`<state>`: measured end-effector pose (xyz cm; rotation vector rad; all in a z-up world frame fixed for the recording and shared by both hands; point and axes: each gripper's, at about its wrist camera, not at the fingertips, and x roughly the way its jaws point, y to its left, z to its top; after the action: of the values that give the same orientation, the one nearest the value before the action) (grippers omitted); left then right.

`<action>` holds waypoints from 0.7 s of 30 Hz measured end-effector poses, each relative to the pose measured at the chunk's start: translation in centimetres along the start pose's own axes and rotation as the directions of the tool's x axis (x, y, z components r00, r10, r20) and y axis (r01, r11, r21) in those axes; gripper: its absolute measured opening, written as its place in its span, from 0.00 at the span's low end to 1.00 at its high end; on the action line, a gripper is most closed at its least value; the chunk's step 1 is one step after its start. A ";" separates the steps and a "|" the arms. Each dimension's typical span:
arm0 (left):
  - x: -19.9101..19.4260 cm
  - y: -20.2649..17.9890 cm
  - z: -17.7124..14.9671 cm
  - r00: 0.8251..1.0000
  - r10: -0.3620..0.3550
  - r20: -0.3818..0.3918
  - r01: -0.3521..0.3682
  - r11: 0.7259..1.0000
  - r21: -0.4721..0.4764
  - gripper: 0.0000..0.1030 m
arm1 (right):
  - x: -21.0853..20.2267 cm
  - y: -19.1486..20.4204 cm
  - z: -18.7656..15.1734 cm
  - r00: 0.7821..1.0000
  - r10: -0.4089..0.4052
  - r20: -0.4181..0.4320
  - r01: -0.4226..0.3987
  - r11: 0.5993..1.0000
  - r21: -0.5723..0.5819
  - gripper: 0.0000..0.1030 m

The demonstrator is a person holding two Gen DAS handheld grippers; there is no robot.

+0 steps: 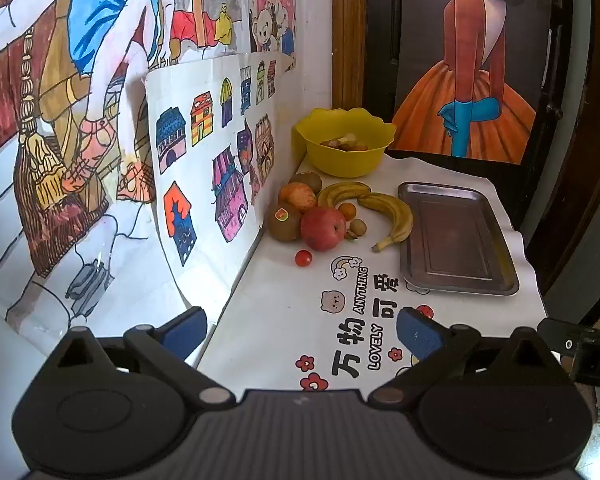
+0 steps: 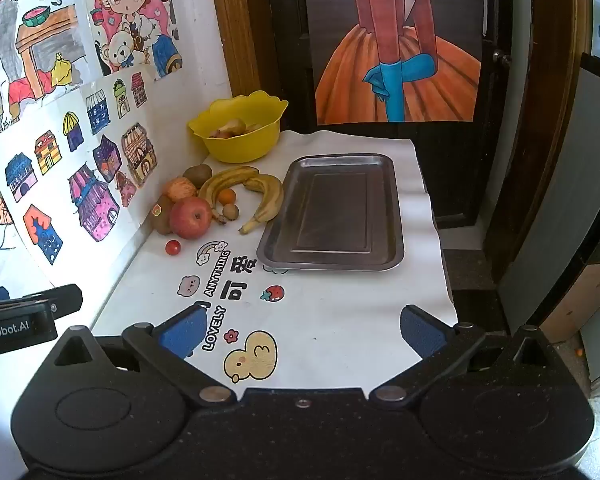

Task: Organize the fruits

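— What sits nearest?

— Both grippers, low over the near edge of the white cloth. The left gripper has its blue pads spread wide with nothing between them; the right gripper is likewise released, its jaws bare.

— And past them?

— Cartoon prints on the cloth, then a cherry tomato lying alone on the left, just nearer than the fruit pile.

— Where is that pile?

— On the left side of the cloth, against the wall of drawings. A red apple is at the front, touching a kiwi with a sticker on its left. Behind them sits a second apple, and farther back another kiwi. Two bananas curve to the right of the apples, with a small orange fruit and a small brown one between them.

— The tray?

— The metal tray lies right of the bananas, close beside the nearer one, nothing in it.

— Farthest?

— A yellow bowl at the far left corner, holding some pieces I cannot make out.
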<state>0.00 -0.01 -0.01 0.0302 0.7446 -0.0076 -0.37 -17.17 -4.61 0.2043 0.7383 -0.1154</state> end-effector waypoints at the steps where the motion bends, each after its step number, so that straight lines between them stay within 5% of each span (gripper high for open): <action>1: 0.0 0.0 0.0 1.000 0.000 0.000 0.000 1.000 -0.001 1.00 | 0.0 0.0 0.0 1.000 0.000 0.001 0.000 1.000 0.000 0.99; 21: 0.3 0.2 -0.2 1.000 0.003 -0.012 -0.003 1.000 -0.004 1.00 | 0.2 -0.1 0.1 1.000 0.006 -0.023 -0.006 1.000 0.003 0.99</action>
<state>0.14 0.16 -0.36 0.0276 0.7567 -0.0033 -0.17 -17.34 -4.67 0.2112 0.7603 -0.1090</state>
